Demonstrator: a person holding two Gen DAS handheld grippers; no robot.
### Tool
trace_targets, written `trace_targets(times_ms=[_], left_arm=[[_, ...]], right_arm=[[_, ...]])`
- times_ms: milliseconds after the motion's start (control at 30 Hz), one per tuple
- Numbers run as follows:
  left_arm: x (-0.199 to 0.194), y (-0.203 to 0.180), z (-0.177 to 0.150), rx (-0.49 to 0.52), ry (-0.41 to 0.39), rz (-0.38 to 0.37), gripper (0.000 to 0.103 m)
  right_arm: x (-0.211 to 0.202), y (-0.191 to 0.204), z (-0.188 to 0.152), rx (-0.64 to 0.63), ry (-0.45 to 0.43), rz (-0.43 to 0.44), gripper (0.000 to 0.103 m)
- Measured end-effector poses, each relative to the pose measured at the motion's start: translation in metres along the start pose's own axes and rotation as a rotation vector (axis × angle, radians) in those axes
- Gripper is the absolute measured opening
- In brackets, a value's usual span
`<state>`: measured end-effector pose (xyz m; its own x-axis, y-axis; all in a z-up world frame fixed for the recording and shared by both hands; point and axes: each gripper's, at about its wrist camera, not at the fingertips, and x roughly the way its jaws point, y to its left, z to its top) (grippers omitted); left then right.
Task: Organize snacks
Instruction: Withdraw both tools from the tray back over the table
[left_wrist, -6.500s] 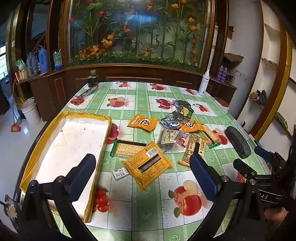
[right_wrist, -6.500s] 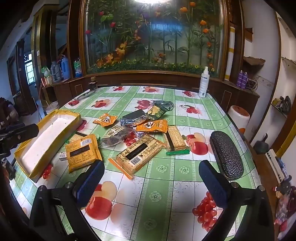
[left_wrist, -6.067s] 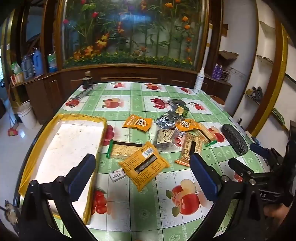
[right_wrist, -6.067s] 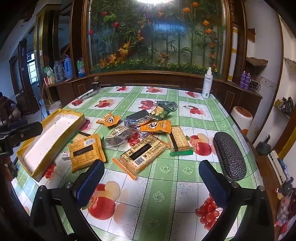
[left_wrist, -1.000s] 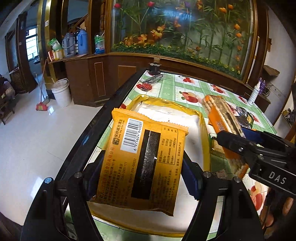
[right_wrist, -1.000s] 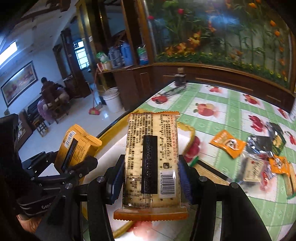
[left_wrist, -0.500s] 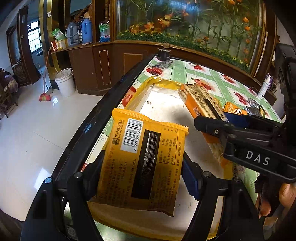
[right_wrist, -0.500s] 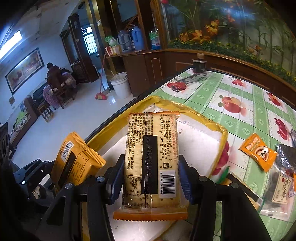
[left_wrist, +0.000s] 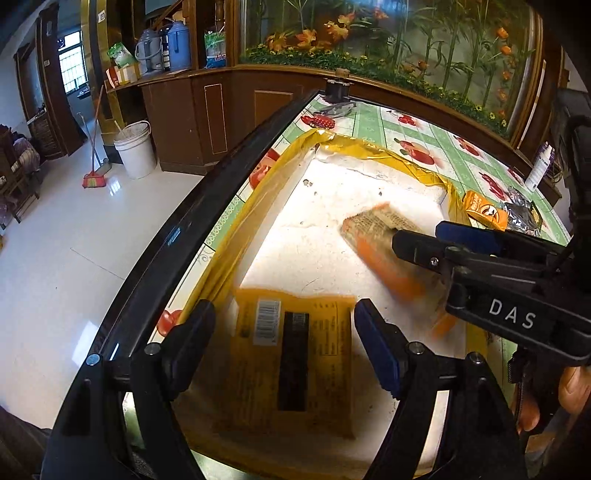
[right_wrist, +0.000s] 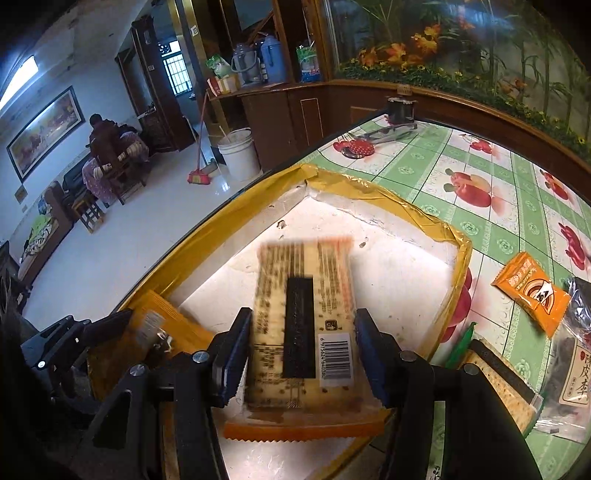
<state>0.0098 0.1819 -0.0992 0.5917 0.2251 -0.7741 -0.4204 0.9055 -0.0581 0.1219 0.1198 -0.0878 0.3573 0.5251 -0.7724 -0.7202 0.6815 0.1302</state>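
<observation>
- Yellow-rimmed tray (left_wrist: 236, 236), white floor, filled frame centre.
- Left gripper (left_wrist: 284, 332) jaws were opening; yellow packet (left_wrist: 291, 373) blurred between, clear of pads, over tray's lower part.
- Right gripper (right_wrist: 301, 343) jaws were opening; cracker pack (right_wrist: 301, 321) blurred between, contact unclear.

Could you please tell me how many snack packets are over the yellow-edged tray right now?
2: the yellow packet between the opening left tool, and the cracker packet between the opening right tool. The tools could hide others.
</observation>
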Motion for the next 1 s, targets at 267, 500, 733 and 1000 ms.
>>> trace_targets(times_ms=[267, 500, 733, 1000], left_arm=[[-0.017, -0.004, 0.004, 0.012, -0.069, 0.048, 0.086], [-0.032, -0.017, 0.008, 0.023, -0.096, 0.041, 0.086], [-0.05, -0.048, 0.009, 0.083, -0.132, 0.014, 0.086], [-0.065, -0.084, 0.011, 0.132, -0.161, -0.034, 0.086]], right_arm=[[-0.029, -0.008, -0.001, 0.022, -0.059, -0.008, 0.07], [-0.076, -0.026, -0.016, 0.042, -0.142, -0.067, 0.083], [-0.112, -0.057, -0.037, 0.111, -0.172, -0.11, 0.084], [-0.152, -0.102, -0.07, 0.184, -0.187, -0.182, 0.085]])
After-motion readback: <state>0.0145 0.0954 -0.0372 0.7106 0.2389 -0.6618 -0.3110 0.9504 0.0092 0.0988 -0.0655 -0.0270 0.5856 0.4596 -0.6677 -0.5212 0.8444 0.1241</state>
